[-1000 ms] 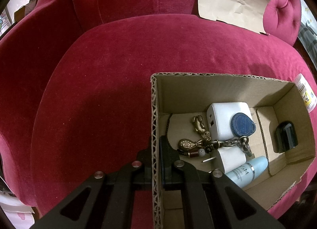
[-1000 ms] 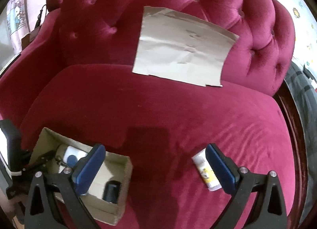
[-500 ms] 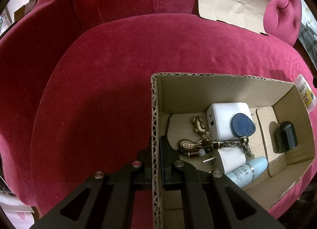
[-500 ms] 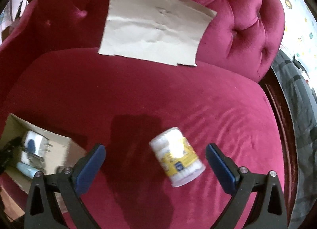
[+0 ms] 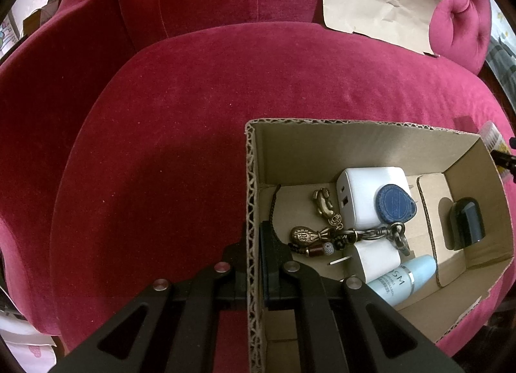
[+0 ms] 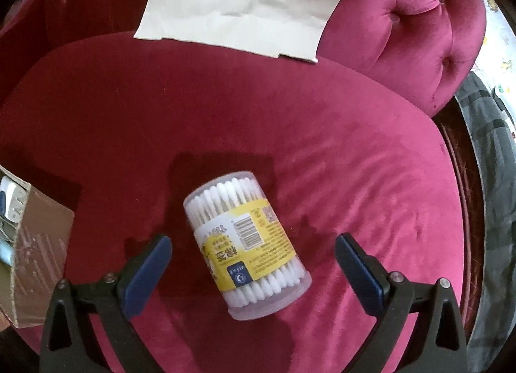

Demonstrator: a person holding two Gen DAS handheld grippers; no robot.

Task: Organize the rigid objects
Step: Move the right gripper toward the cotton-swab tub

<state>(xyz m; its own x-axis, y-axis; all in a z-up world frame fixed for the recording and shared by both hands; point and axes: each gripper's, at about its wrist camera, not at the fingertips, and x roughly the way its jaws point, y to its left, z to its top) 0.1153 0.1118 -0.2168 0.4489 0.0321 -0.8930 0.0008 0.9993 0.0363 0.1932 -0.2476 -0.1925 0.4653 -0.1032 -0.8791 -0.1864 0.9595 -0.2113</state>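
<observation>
A clear cotton swab tub (image 6: 246, 244) with a yellow label lies on its side on the red sofa seat. My right gripper (image 6: 253, 245) is open, one finger on each side of the tub, not touching it. My left gripper (image 5: 253, 237) is shut on the left wall of the cardboard box (image 5: 250, 186). The box holds a white charger (image 5: 371, 192), a blue key fob (image 5: 395, 202), a brass keychain (image 5: 322, 231), a pale blue bottle (image 5: 403, 279) and a black cap (image 5: 467, 221). The tub's end shows at the right edge of the left wrist view (image 5: 491, 137).
A sheet of brown paper (image 6: 245, 2) leans against the tufted sofa back. The box corner (image 6: 35, 244) sits at the left of the right wrist view. The seat's right edge drops to a dark wooden frame (image 6: 464, 179).
My right gripper has moved right and closer, away from the box, until the cotton swab tub lies between its open fingers. The left gripper and the box have not moved.
</observation>
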